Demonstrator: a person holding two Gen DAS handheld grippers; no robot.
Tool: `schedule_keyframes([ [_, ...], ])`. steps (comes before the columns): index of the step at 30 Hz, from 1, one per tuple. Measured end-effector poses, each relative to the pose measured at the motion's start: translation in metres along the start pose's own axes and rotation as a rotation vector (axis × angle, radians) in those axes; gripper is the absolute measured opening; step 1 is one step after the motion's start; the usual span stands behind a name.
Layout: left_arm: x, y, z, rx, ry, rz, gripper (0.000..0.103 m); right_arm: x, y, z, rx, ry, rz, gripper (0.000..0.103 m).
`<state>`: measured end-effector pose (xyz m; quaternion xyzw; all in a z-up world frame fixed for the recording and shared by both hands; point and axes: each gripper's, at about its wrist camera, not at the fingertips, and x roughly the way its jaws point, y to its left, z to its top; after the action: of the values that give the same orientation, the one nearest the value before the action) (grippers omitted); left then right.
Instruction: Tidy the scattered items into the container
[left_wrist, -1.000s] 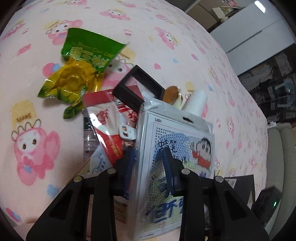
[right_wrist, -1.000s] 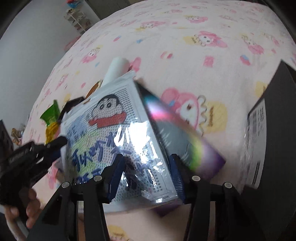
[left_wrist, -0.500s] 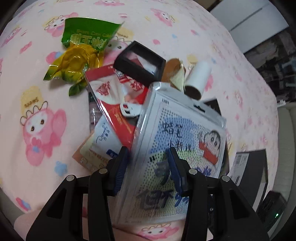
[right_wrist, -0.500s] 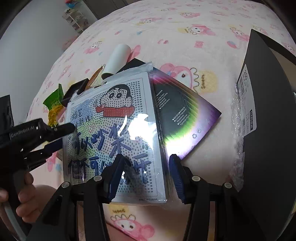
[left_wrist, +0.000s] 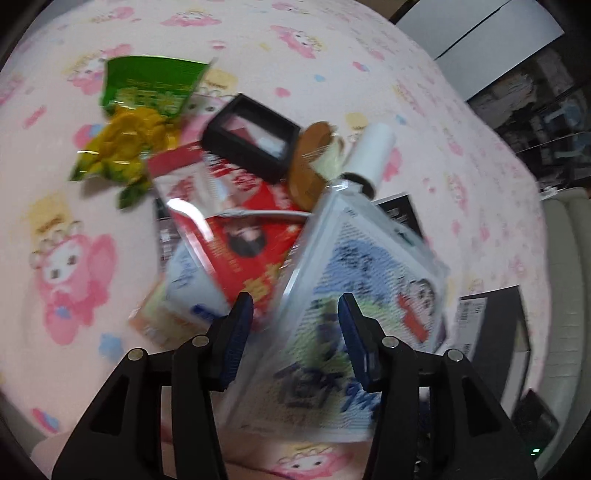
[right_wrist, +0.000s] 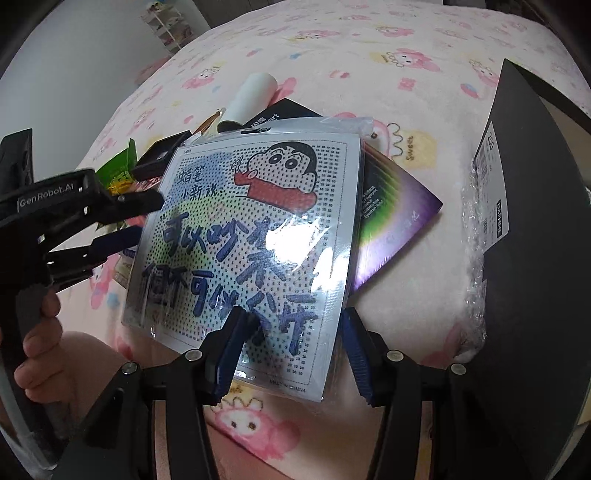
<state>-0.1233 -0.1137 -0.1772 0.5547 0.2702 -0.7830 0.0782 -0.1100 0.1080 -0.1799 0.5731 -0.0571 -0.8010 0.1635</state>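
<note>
Right gripper low over the bed, jaws apart; the cartoon bead-kit packet lies flat with its near edge between them, contact unclear. Left gripper jaws apart too, over the packet's left edge; a hand holds its grip. Packet sits on a purple booklet. Behind: white roll, small black frame, red packet, green snack bag. Black box stands at right, bubble wrap beside it.
</note>
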Motion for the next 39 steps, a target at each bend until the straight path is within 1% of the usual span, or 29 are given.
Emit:
schedule_keyframes([
  [2, -0.001, -0.004, -0.01, 0.037, 0.015, 0.037, 0.048, 0.001, 0.001, -0.001, -0.003, -0.008, -0.005, 0.049],
  [3, 0.0, -0.006, -0.013, 0.046, 0.022, 0.044, 0.048, 0.001, 0.0, -0.001, -0.004, -0.011, -0.005, 0.049],
  [8, 0.01, -0.008, -0.012, 0.054, 0.06, 0.03, 0.052, 0.007, 0.001, 0.001, 0.001, -0.021, 0.004, 0.052],
  [10, 0.013, -0.01, -0.011, 0.063, 0.063, 0.027, 0.056, 0.01, 0.002, 0.001, 0.001, -0.022, 0.008, 0.052],
  [11, 0.014, -0.012, -0.011, 0.073, 0.061, 0.027, 0.061, 0.009, 0.002, 0.001, 0.0, -0.022, 0.009, 0.052],
  [12, 0.015, -0.015, -0.011, 0.087, 0.058, 0.028, 0.062, 0.009, 0.002, 0.0, 0.0, -0.021, 0.01, 0.052],
  [14, 0.015, -0.019, -0.011, 0.108, 0.053, 0.027, 0.063, 0.008, 0.002, 0.0, 0.0, -0.021, 0.011, 0.052],
  [16, 0.014, -0.02, -0.012, 0.126, 0.054, 0.009, 0.062, 0.008, 0.002, 0.001, 0.005, -0.028, 0.001, 0.052],
  [18, 0.013, -0.022, -0.014, 0.146, 0.055, -0.003, 0.057, 0.008, 0.001, 0.001, 0.009, -0.043, -0.02, 0.056],
  [19, 0.015, -0.025, -0.015, 0.161, 0.061, 0.015, 0.057, 0.008, 0.001, 0.001, 0.006, -0.053, -0.032, 0.06],
  [21, 0.022, -0.033, -0.017, 0.195, 0.076, 0.069, 0.057, 0.012, 0.001, 0.002, -0.014, -0.065, -0.038, 0.06],
  [22, 0.025, -0.037, -0.018, 0.212, 0.083, 0.096, 0.058, 0.013, 0.002, 0.002, -0.024, -0.07, -0.041, 0.061],
  [23, 0.027, -0.039, -0.018, 0.222, 0.083, 0.11, 0.059, 0.015, 0.002, 0.002, -0.029, -0.07, -0.047, 0.06],
  [25, 0.025, -0.041, -0.019, 0.232, 0.071, 0.116, 0.059, 0.018, 0.003, 0.001, -0.039, -0.07, -0.056, 0.06],
  [27, 0.021, -0.041, -0.021, 0.239, 0.049, 0.108, 0.057, 0.015, 0.002, 0.002, -0.034, -0.071, -0.046, 0.059],
  [30, 0.008, -0.042, -0.024, 0.256, -0.007, 0.105, 0.057, 0.008, 0.002, 0.001, -0.03, -0.074, -0.028, 0.059],
  [32, 0.001, -0.046, -0.028, 0.285, -0.046, 0.131, 0.057, 0.003, 0.005, 0.001, -0.036, -0.071, -0.017, 0.058],
  [33, -0.002, -0.048, -0.03, 0.302, -0.063, 0.132, 0.057, -0.002, 0.005, 0.002, -0.034, -0.079, -0.016, 0.058],
  [36, -0.01, -0.048, -0.027, 0.314, -0.091, 0.074, 0.056, -0.017, 0.005, 0.005, -0.031, -0.101, -0.013, 0.057],
  [39, -0.023, -0.042, -0.024, 0.293, -0.117, -0.029, 0.056, -0.032, 0.005, 0.008, -0.027, -0.123, -0.01, 0.057],
])
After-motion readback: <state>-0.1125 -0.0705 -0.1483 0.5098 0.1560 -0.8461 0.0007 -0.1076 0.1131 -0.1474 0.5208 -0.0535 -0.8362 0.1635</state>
